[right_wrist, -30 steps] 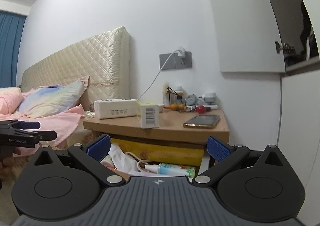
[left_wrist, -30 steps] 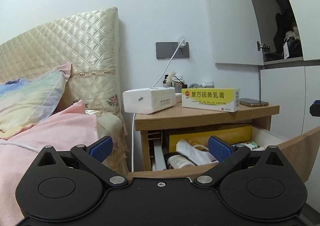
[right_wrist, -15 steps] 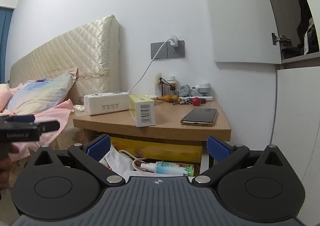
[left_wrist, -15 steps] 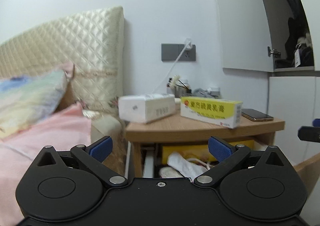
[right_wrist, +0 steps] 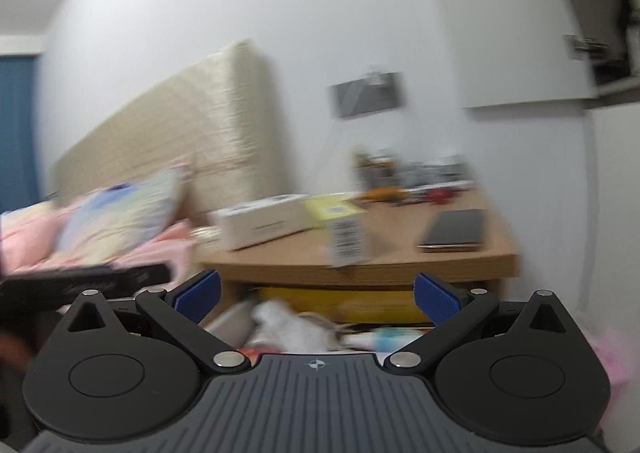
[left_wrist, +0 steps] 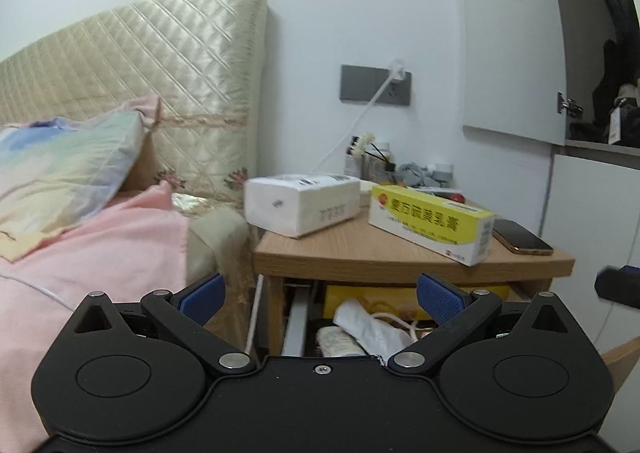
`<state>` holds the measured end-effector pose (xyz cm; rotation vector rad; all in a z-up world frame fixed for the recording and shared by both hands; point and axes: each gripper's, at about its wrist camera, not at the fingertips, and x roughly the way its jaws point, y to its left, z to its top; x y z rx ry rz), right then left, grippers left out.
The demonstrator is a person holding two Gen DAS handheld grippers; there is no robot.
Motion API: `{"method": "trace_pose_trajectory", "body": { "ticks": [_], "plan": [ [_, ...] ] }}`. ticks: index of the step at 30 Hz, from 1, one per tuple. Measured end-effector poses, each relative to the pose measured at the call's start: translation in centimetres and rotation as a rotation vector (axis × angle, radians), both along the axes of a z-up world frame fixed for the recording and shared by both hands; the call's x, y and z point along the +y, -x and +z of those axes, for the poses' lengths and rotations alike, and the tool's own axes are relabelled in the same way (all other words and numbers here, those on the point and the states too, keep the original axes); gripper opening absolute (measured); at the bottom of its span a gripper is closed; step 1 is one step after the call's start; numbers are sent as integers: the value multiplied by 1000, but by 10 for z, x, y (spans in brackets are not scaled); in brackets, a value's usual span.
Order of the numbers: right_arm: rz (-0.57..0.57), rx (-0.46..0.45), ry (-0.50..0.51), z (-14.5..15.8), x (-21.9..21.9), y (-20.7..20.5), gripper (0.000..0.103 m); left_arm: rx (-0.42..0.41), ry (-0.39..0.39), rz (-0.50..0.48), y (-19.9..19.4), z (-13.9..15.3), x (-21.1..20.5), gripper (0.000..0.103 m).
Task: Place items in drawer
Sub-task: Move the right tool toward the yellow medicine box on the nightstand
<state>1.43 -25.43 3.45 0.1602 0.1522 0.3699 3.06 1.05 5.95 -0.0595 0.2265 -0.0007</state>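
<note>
I see my left tongs (left_wrist: 319,293) spread wide and empty, facing the wooden surface (left_wrist: 360,253). My right tongs (right_wrist: 316,293) are spread and empty too, their view blurred. The yellow box (left_wrist: 430,223) lies on the surface between the white tissue pack (left_wrist: 300,203) and the phone (left_wrist: 522,237), above the open drawer (left_wrist: 368,327), which holds clutter.

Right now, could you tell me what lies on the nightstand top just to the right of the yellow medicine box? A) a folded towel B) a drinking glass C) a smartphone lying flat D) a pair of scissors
C: a dark smartphone lies flat on the nightstand top, just right of the yellow medicine box; the right wrist view shows it too.
</note>
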Motion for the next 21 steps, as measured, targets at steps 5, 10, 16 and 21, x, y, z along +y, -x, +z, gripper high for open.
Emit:
{"method": "trace_pose_trajectory", "body": {
  "ticks": [5, 10, 16, 21],
  "plan": [
    [7, -31, -11, -3, 8, 9, 103, -45, -2, 11, 18, 3, 0, 101],
    [14, -63, -21, -6, 16, 18, 103, -55, -40, 3, 32, 2, -11, 101],
    [23, -100, -34, -10, 26, 29, 103, -120, -84, 33, 49, 2, -20, 101],
    [21, -59, -46, -3, 19, 26, 103, -116, -91, 8, 48, 0, -27, 101]
  ]
}}
